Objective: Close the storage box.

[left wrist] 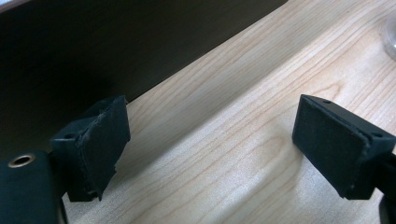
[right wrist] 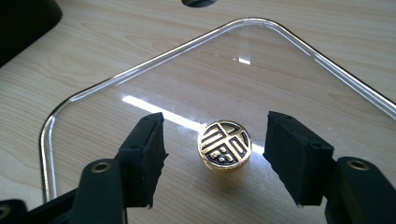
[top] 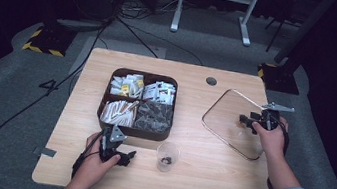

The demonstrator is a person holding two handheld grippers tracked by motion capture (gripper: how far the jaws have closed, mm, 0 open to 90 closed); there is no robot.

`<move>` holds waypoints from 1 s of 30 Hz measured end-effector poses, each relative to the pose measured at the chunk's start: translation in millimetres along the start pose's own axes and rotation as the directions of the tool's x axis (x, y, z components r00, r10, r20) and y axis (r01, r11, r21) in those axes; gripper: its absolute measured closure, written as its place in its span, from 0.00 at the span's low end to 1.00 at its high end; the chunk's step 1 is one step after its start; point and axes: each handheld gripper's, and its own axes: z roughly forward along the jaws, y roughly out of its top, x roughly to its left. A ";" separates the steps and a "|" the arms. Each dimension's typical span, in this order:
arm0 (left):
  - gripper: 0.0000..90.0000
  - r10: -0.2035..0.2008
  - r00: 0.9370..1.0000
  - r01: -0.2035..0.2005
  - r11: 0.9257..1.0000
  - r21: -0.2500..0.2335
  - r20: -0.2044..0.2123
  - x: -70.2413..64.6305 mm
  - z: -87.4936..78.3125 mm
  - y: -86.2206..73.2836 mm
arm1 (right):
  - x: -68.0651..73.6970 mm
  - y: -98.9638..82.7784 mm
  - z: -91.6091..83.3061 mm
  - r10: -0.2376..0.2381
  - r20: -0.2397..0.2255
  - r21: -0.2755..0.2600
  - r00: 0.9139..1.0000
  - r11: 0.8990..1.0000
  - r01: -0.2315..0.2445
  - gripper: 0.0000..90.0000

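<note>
A clear glass lid (top: 226, 114) with a rounded rim lies flat on the right side of the wooden table (top: 214, 182). In the right gripper view the lid (right wrist: 116, 88) carries a round gold knob (right wrist: 225, 144) with a black pattern. My right gripper (right wrist: 215, 133) is open with a jaw on either side of the knob and a gap on both sides. From above, the right gripper (top: 246, 121) is low over the lid. My left gripper (top: 128, 156) rests open near the front edge, with bare wood between the jaws (left wrist: 212, 121).
A dark four-compartment tray (top: 133, 132) with packets and sticks stands mid-table; its wall (left wrist: 116, 42) looms just beyond the left gripper. A small clear cup (top: 167, 156) with dark bits stands right of the left gripper. A cable hole (top: 211, 80) lies at the back.
</note>
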 end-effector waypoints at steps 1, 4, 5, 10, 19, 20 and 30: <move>0.13 -0.001 1.000 0.001 1.000 0.000 0.000 0.0 0.0 0.0 | -0.2 -0.6 2.4 -0.001 0.002 0.007 1.000 1.000 0.001 0.43; 0.13 0.000 1.000 0.000 1.000 0.000 0.000 0.0 0.0 0.0 | 0.0 -2.6 8.7 -0.012 0.022 0.027 1.000 1.000 0.011 0.45; 0.13 0.001 1.000 -0.001 1.000 -0.001 0.000 0.0 0.1 0.0 | -0.1 -3.8 11.2 -0.017 0.034 0.041 0.999 0.999 0.016 0.46; 0.13 0.000 1.000 0.000 1.000 0.000 0.001 -0.2 0.0 0.0 | -0.1 -7.2 18.0 -0.017 0.049 0.063 0.999 0.998 0.014 0.48; 0.13 0.000 1.000 0.000 1.000 -0.002 0.001 -0.4 0.2 -0.1 | -3.0 -12.2 25.3 -0.027 0.057 0.075 0.998 0.997 0.022 0.60; 0.13 0.000 1.000 0.000 1.000 -0.002 0.000 -0.5 0.2 -0.1 | -2.9 -12.2 25.3 -0.028 0.052 0.074 0.998 0.997 0.024 0.62; 0.13 0.000 1.000 0.000 1.000 -0.002 0.000 -0.5 0.2 -0.1 | -1.7 -11.5 24.7 -0.048 0.042 0.076 0.998 0.996 0.045 0.66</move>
